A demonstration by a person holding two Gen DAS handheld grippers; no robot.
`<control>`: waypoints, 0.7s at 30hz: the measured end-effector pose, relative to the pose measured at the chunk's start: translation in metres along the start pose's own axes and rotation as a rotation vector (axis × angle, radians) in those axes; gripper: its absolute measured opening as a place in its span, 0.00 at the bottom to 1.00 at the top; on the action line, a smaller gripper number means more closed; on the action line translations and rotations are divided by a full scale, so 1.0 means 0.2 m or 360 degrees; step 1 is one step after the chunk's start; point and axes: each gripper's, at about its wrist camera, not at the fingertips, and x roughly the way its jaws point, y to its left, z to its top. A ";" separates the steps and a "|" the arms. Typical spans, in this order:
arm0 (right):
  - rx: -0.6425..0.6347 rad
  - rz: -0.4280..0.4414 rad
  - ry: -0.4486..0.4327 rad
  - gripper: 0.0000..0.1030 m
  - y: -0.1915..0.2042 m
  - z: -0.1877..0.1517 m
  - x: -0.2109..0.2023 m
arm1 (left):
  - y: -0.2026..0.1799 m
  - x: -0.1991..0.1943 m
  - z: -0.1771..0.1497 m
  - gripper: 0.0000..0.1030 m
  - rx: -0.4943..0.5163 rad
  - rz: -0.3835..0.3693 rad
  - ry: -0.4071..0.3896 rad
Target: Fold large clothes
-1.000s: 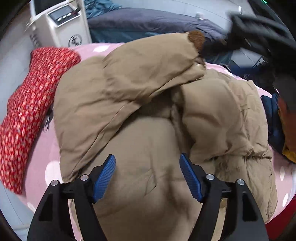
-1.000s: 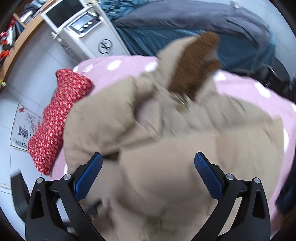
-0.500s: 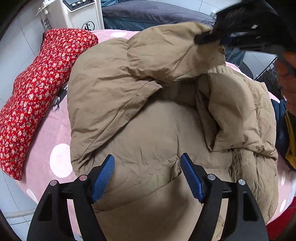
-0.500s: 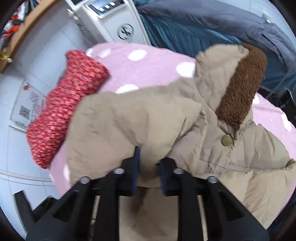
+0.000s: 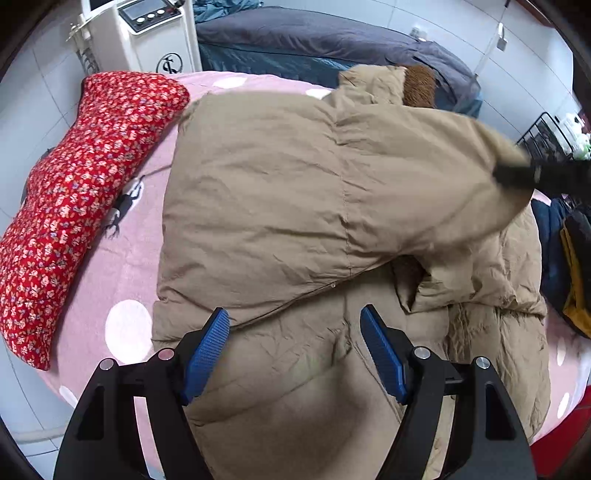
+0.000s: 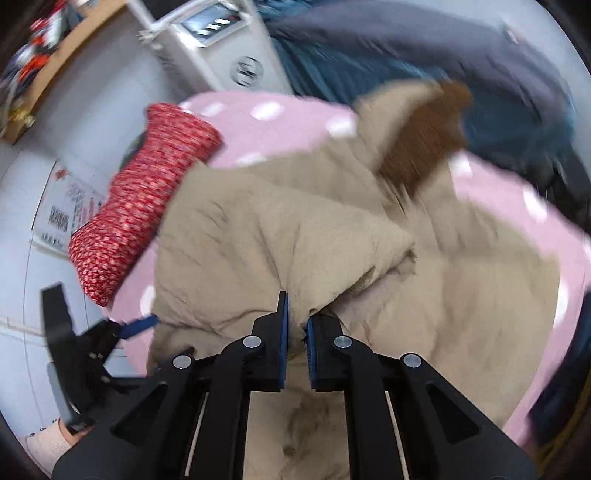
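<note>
A tan padded coat (image 5: pixel 295 192) with a brown fleece collar (image 5: pixel 419 83) lies on a pink dotted cover (image 5: pixel 122 266). My left gripper (image 5: pixel 295 339) hovers open over the coat's near part, nothing between its blue pads. In the right wrist view my right gripper (image 6: pixel 297 321) has its jaws closing tight on a bunched fold of the coat (image 6: pixel 258 251), and the picture is blurred by motion. In the left wrist view the right gripper (image 5: pixel 517 173) shows as a dark blur at the right, holding one end of the coat's upper layer stretched out.
A red floral garment (image 5: pixel 85 177) lies along the cover's left edge. Behind stand a white machine (image 5: pixel 147 33) and dark blue bedding (image 5: pixel 314 40). Dark and yellow clothes (image 5: pixel 565 251) and a wire rack (image 5: pixel 546 136) sit at the right.
The right gripper went from wide open to shut on a fold of the coat and pulled it rightward, spreading the upper layer. The left gripper stayed open and nearly still.
</note>
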 end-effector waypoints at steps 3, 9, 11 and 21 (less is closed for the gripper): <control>0.0118 0.0000 0.0042 0.08 -0.11 -0.09 0.09 | -0.04 0.01 -0.02 0.69 0.0029 -0.0005 0.0025; 0.0359 0.0108 0.0075 0.09 -0.26 -0.15 0.27 | -0.13 0.00 -0.02 0.70 0.0088 0.0002 0.0033; 0.0383 0.0116 0.0068 0.09 -0.28 -0.16 0.31 | -0.15 -0.02 -0.04 0.70 0.0106 0.0007 0.0028; 0.0466 0.0208 0.0008 0.09 -0.35 -0.24 0.42 | -0.27 -0.11 -0.13 0.72 0.0218 0.0101 0.0081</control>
